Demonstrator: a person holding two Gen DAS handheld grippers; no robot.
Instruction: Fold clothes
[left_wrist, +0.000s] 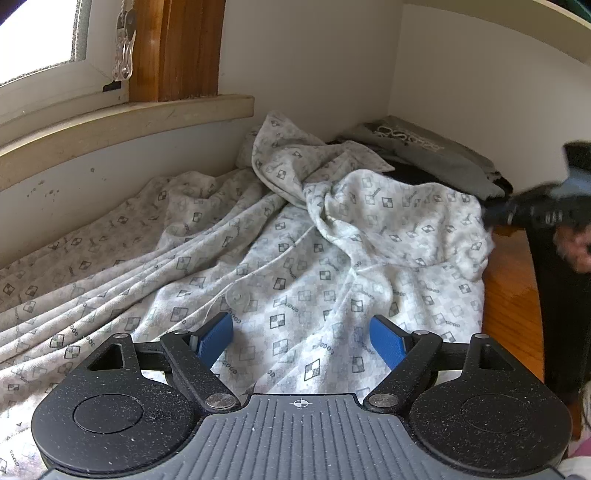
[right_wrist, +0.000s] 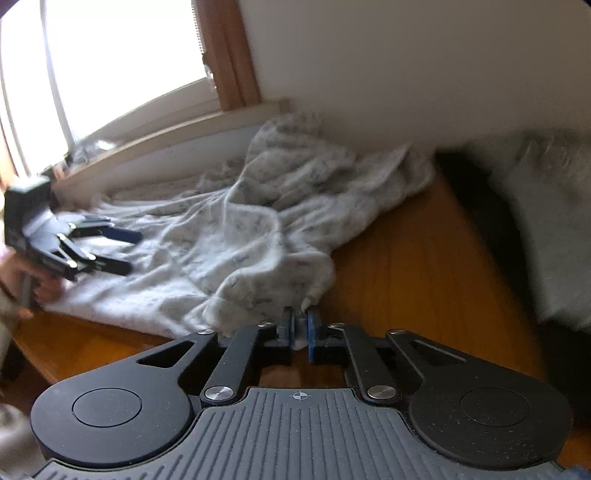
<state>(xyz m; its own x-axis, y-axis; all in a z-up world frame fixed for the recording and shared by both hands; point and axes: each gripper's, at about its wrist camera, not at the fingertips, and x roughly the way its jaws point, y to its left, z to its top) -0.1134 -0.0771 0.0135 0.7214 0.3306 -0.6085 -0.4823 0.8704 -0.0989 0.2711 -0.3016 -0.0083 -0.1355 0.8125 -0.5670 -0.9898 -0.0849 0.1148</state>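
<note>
A: Pale cloth, grey checker print, that's the garment (left_wrist: 295, 258). Lies crumpled on the wood table (left_wrist: 509, 295), bunched up twd the wall corner, spread flatter twd the window side.

B: Left gripper (left_wrist: 301, 332)?

A: Over the near part of the cloth. Blue fingers (left_wrist: 216, 334) stand wide apart, nothing between them but the cloth lying below, no grip.

B: And the right gripper (right_wrist: 300, 325)?

A: At the garment's edge on the bare-wood side. Fingers (right_wrist: 314, 328) pinched nearly together w/ a bit of pale hem caught between the pads. Pic is blurred there, but the fabric runs right into the gap.

B: Anything else on the table?

A: Grey folded item w/ white lettering (left_wrist: 424, 144) in the back corner, on top of smth dark, can't tell what. Just beside the garment's bunched end. Window sill (left_wrist: 125, 122) runs along behind the cloth.
</note>
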